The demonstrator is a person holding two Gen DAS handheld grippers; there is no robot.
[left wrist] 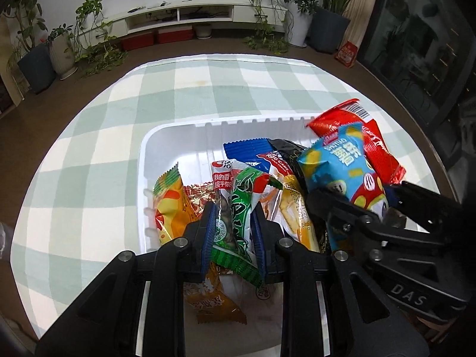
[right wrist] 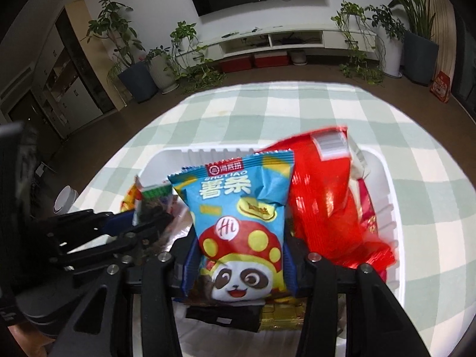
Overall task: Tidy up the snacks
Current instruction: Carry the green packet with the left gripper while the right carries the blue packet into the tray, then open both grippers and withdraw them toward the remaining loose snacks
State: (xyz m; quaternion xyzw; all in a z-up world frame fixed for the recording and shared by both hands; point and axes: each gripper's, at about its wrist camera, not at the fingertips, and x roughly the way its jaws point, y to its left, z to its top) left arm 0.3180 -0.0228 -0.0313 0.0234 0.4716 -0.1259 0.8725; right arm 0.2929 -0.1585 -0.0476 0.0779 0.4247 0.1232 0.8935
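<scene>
Two grippers are both down in the same white plastic tray [left wrist: 166, 136], which sits on a tabletop covered with a green and white checked cloth [left wrist: 98, 125].

Left gripper [left wrist: 233, 232]: its blue-padded fingers [left wrist: 208, 235] are squeezed nearly together on a green and white snack packet [left wrist: 241, 208], with a slim clear packet with a red top [left wrist: 221, 190] pinched in right alongside it. Both stand upright between the pads. Just left of them in the tray is a yellow and orange packet [left wrist: 168, 205], and lower down, under the fingers, lies an orange-brown wrapper [left wrist: 208, 300].

Right gripper [right wrist: 238, 255]: fingers about half apart and clamped on the sides of a puffy blue potato-stick bag with a cartoon panda in a mushroom hat [right wrist: 238, 217]. The bag stands upright over the tray. In the left wrist view you can see the same bag [left wrist: 342, 172] on the right side of the tray, gripped from the right.

Behind that bag a big red bag [right wrist: 324, 196] leans against the tray's far right wall. A blue-topped cake wrapper [left wrist: 253, 151] and a black packet [left wrist: 285, 148] sit between the two grippers. Below the panda bag there's something black and something gold in the tray, can't tell what.

Background is a TV unit [right wrist: 267, 41] and lots of potted plants [right wrist: 139, 68].
</scene>
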